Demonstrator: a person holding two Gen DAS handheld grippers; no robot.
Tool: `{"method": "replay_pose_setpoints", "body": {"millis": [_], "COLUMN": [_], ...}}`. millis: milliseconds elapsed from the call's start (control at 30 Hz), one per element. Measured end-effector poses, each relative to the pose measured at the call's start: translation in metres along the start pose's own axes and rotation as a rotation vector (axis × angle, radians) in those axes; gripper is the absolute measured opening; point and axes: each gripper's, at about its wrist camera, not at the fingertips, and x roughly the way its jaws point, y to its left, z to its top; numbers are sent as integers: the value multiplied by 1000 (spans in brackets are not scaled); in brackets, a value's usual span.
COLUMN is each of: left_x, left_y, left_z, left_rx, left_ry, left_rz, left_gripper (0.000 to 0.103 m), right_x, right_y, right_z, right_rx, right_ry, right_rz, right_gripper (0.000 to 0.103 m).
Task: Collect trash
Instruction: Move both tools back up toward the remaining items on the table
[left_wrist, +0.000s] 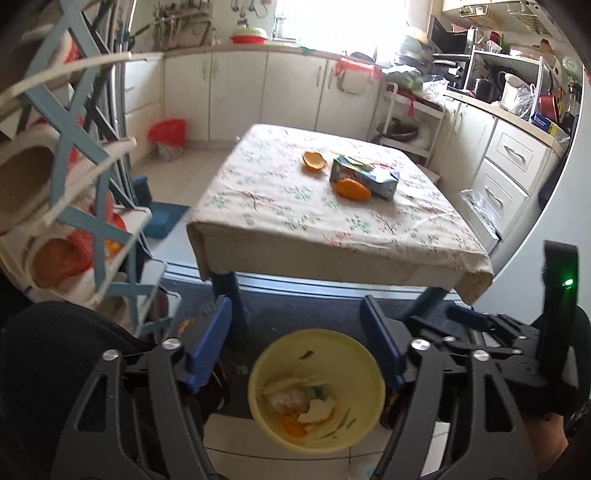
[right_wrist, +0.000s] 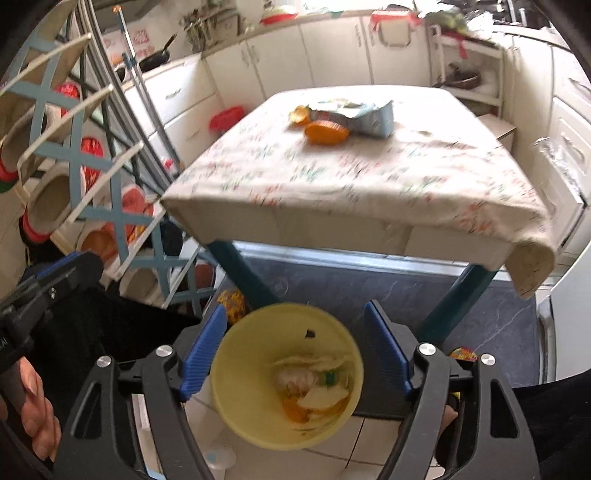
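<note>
Both the left gripper and the right gripper hang with jaws spread wide and empty above the yellow bin on the floor (scraps inside), while orange peels and a carton lie on the table.

A home kitchen: white cabinets, cluttered countertop, cloth-covered table.

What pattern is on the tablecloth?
The tablecloth is cream with a small floral print in green and red, sharpest in the left wrist view.
</note>
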Motion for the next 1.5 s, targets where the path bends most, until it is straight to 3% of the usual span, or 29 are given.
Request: {"method": "replay_pose_setpoints", "body": {"millis": [267, 733, 1500], "left_x": [-6, -18, -15], "left_y": [0, 2, 1], "left_z": [1, 3, 2], "left_rx": [8, -2, -2], "left_ry": [-39, -122, -121], "left_rz": [40, 88, 89], "left_gripper": [85, 93, 95], "right_x": [-23, -46, -50], "right_y": [-5, -6, 0], "right_z": [7, 13, 12], "right_rx": [17, 14, -19], "right_ry": [-122, -243, -268], "right_rz": [-71, -117, -127], "right_gripper": [89, 93, 93]}}
